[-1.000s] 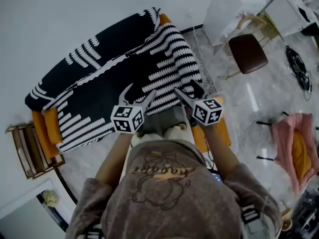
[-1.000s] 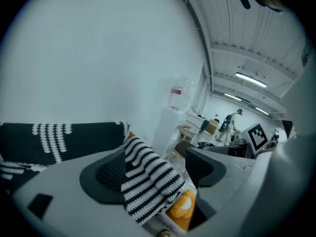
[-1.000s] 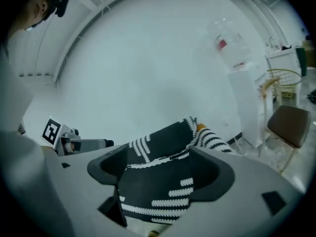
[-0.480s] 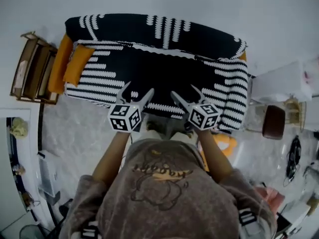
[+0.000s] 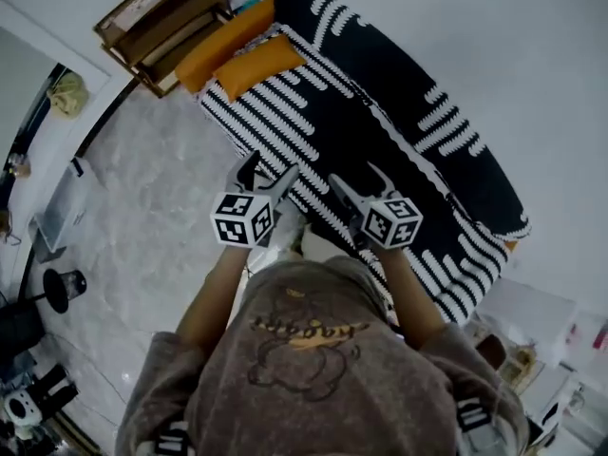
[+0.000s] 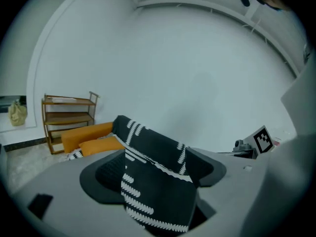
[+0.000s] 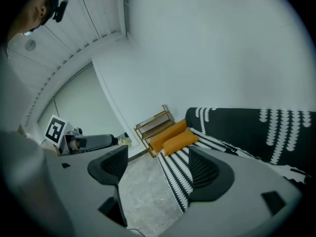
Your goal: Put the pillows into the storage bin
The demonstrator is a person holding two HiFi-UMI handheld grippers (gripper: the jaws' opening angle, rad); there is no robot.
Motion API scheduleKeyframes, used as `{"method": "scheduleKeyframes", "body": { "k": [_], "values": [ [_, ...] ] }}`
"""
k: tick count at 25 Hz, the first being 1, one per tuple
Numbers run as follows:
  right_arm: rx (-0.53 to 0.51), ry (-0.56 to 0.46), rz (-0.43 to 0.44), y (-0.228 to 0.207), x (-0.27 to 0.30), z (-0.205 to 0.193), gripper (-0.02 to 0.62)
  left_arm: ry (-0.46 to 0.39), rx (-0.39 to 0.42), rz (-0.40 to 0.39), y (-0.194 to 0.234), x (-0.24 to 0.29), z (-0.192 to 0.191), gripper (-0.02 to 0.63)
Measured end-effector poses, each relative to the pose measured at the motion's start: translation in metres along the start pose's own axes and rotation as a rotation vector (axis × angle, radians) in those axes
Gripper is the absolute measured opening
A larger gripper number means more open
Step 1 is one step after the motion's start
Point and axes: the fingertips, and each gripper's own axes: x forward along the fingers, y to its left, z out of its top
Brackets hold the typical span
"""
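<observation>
Two orange pillows point(image 5: 258, 65) lie at the upper-left end of a sofa point(image 5: 399, 112) covered in a black-and-white throw. They also show in the left gripper view as pillows point(image 6: 98, 144) and in the right gripper view as pillows point(image 7: 180, 141), far off. My left gripper point(image 5: 273, 164) and right gripper point(image 5: 353, 174) are held side by side in front of the person's chest, over the sofa's front edge. Both stand open with nothing between the pads point(image 7: 207, 172). No storage bin is clearly in view.
A wooden shelf point(image 5: 161, 12) stands beyond the pillow end of the sofa. Marble floor point(image 5: 161, 188) spreads to the left, with a white boxy unit point(image 5: 62, 207) and dark gear point(image 5: 57, 288) at its edge. White furniture point(image 5: 532, 340) sits at the lower right.
The whole view has swung round: the sofa's pillow end went from the left to the upper left, and the chairs on the right dropped out. Both grippers kept their pose before the body.
</observation>
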Motion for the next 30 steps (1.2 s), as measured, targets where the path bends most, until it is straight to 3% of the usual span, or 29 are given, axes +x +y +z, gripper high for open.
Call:
{"method": "scheduleKeyframes", "body": {
  "k": [5,11,16,23,26,30],
  "values": [
    [-0.055,0.114,0.126,0.014,0.108,0.025,0.373,-0.031,-0.087,0.157,0.092,0.005,0.03,0.362],
    [-0.113,0.2,0.214,-0.011,0.21,0.059,0.373,-0.04,-0.136,0.278,0.171,0.047,0.055,0.362],
    [-0.121,0.227,0.19,-0.032,0.282,0.075,0.373,-0.03,-0.194,0.316,0.232,0.076,0.064,0.362],
    [-0.144,0.285,0.122,-0.081,0.415,0.089,0.38,0.038,-0.257,0.283,0.339,0.166,0.07,0.365],
    [-0.122,0.313,0.085,-0.108,0.47,0.087,0.38,0.103,-0.278,0.279,0.384,0.211,0.056,0.38],
    [-0.167,0.371,0.032,-0.151,0.557,0.071,0.39,0.202,-0.276,0.292,0.461,0.272,0.021,0.39]
  ]
}}
